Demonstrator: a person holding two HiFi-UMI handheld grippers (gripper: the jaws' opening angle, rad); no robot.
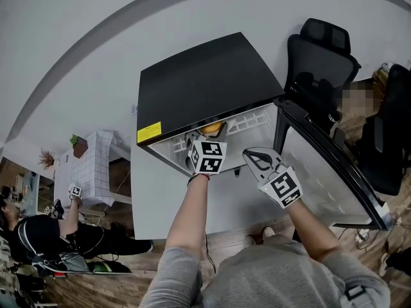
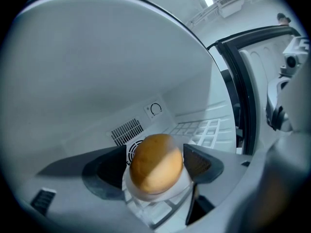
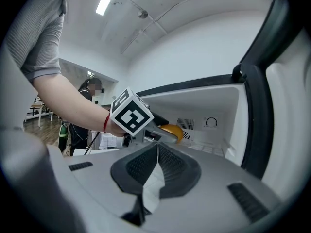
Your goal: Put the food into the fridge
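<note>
A small black fridge (image 1: pixel 205 82) stands with its door (image 1: pixel 334 178) swung open to the right, showing a white interior (image 2: pixel 160 72). My left gripper (image 2: pixel 156 168) reaches inside it, shut on a round golden-brown bun (image 2: pixel 155 161) that sits on a white base. In the head view the bun (image 1: pixel 212 128) shows just past the left gripper (image 1: pixel 207 154), over the wire shelf (image 1: pixel 247 122). My right gripper (image 1: pixel 255 158) hovers in front of the open fridge, by the door. Its jaws are pressed together and empty (image 3: pixel 158 152). From there the bun (image 3: pixel 171 130) is seen beyond the left gripper's marker cube.
A black office chair (image 1: pixel 321 56) stands behind the open door. At the left, a person (image 1: pixel 38 236) sits near a white tiled stand (image 1: pixel 93 169) with a small plant (image 1: pixel 78 145). The floor is wood. A thermostat dial (image 2: pixel 155 109) and vent (image 2: pixel 125 130) are on the fridge's back wall.
</note>
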